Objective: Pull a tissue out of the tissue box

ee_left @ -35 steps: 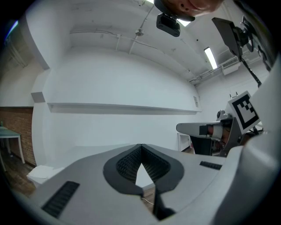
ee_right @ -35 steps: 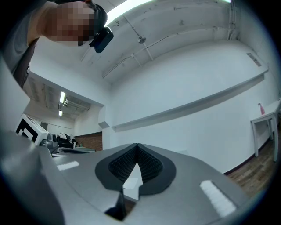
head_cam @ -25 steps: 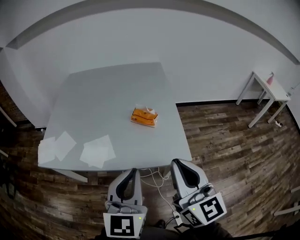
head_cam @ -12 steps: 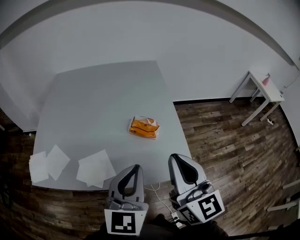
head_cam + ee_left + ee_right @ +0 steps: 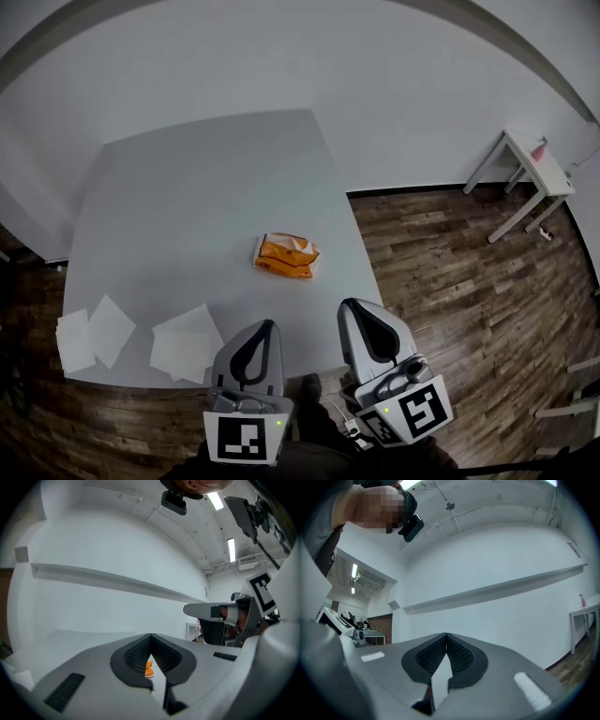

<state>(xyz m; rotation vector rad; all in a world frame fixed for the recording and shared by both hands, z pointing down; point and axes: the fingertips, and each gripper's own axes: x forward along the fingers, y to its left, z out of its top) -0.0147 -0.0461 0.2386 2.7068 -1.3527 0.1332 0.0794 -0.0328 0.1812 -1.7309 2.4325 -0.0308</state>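
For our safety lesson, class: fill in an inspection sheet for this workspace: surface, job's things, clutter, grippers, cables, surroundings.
Surface: pale grey table.
Job's things: orange tissue box, white tissue poking from its top.
Clutter: loose tissues at the near-left corner.
Grippers: left hand-held gripper and right hand-held gripper both shut, empty, at the table's near edge.
Cables: white lead, partly hidden, on the floor.
Surroundings: wood floor, white wall, small side table.

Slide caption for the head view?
Left tongs and right tongs, both shut, short of the orange tissue box on the grey table.
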